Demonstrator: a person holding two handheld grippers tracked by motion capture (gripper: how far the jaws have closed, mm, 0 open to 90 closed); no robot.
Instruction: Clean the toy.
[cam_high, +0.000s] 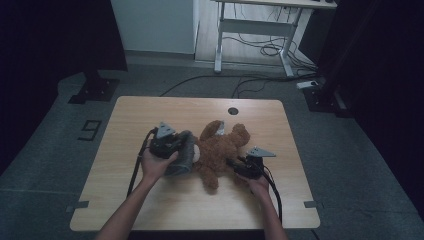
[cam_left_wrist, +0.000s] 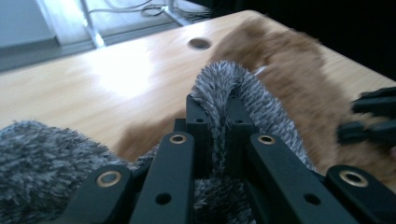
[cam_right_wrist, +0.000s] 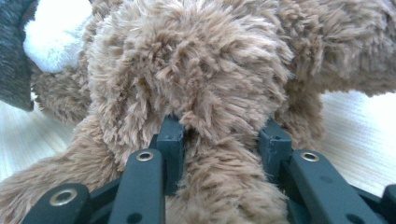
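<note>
On the left, a grey fuzzy cloth (cam_high: 183, 156) is held by the left gripper (cam_high: 184, 145), its jaws clamped tight on a raised fold of it, as the left gripper view shows (cam_left_wrist: 224, 100). The cloth lies against the bear's white muzzle, left of the body. At mid-table the brown bear (cam_high: 222, 147) is sprawled on the wood (cam_high: 150, 112), limbs splayed. On the right, the right gripper (cam_high: 231, 163) is closed on a plush limb, fur bulging between the pads (cam_right_wrist: 170, 135). The job in hand appears to be dressing or wrapping the bear. It would be done best with the bear kept pinned by the right grip while the cloth is drawn across slowly, so that the fold is not pulled free. Only a thin ridge of cloth is pinched, so a slip is likely if it is tugged hard.
</note>
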